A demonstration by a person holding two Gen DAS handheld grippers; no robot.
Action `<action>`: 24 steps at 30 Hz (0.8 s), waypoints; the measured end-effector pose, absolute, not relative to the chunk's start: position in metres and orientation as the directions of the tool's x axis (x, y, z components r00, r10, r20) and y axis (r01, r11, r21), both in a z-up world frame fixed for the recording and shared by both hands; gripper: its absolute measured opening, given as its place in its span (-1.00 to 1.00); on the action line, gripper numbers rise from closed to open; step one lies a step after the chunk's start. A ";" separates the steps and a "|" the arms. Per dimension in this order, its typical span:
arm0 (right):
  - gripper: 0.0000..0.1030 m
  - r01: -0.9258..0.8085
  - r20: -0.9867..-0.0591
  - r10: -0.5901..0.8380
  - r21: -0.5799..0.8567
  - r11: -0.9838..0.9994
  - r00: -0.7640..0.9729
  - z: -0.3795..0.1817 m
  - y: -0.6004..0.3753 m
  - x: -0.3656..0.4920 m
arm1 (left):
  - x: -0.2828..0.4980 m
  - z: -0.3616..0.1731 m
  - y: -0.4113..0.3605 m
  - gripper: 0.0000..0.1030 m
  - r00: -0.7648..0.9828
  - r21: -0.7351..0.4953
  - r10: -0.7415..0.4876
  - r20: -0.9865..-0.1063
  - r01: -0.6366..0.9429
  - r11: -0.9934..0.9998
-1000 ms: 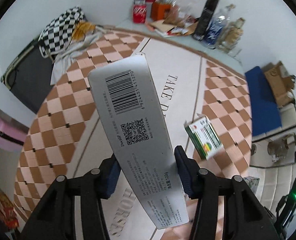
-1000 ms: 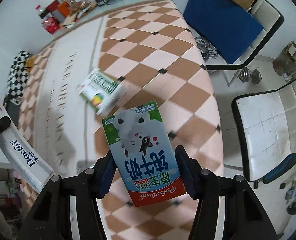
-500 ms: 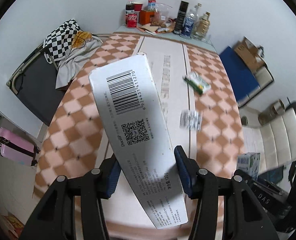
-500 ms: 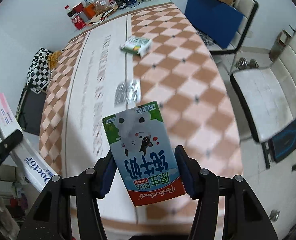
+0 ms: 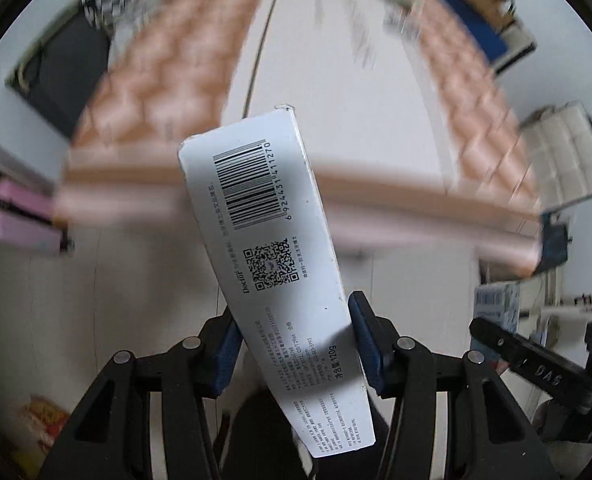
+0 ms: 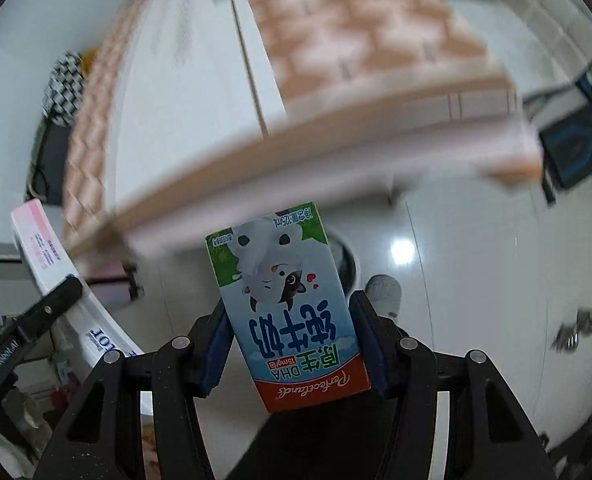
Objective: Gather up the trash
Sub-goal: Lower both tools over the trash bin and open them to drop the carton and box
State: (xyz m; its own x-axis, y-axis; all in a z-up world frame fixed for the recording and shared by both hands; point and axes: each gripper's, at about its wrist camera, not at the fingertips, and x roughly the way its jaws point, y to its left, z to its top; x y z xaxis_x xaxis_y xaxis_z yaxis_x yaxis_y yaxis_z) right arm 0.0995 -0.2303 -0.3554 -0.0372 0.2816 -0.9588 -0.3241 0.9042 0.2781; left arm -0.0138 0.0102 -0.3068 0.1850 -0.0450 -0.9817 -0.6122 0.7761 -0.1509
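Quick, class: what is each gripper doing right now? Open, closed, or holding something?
Left gripper: closed on the long white toothpaste box.
Right gripper: closed on the small milk carton.

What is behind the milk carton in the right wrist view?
Past the milk carton: white floor, a dark round rim, perhaps a bin, and the blurred table edge above. The carton covers most of that rim.

You get even indoor light, a glare spot on the floor [image 6: 402, 251], heavy motion blur behind, and fisheye-dark corners.
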 end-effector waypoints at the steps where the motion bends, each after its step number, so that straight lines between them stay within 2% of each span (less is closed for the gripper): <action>1: 0.13 -0.315 -0.960 0.272 0.277 0.908 -0.060 -0.369 -0.236 0.093 | -0.019 -0.323 0.005 -0.08 0.159 -0.153 -0.068 -0.985 -0.614 0.774; 6: 0.13 -0.281 -0.962 0.219 0.257 0.925 -0.161 -0.461 -0.258 0.063 | -0.022 -0.430 -0.018 -0.08 0.025 -0.142 -0.163 -0.986 -0.631 0.762; 12: 0.13 -0.237 -0.961 0.198 0.242 0.941 -0.196 -0.569 -0.268 0.065 | 0.010 -0.545 -0.010 -0.08 0.005 -0.152 -0.205 -0.979 -0.687 0.711; 18: 0.12 -0.206 -0.957 0.193 0.238 0.949 -0.216 -0.663 -0.253 0.091 | 0.038 -0.630 0.008 -0.07 0.049 -0.177 -0.213 -0.976 -0.750 0.638; 24: 0.13 -0.198 -0.955 0.207 0.250 0.948 -0.211 -0.733 -0.229 0.111 | 0.047 -0.684 0.014 -0.04 0.074 -0.199 -0.220 -0.973 -0.758 0.622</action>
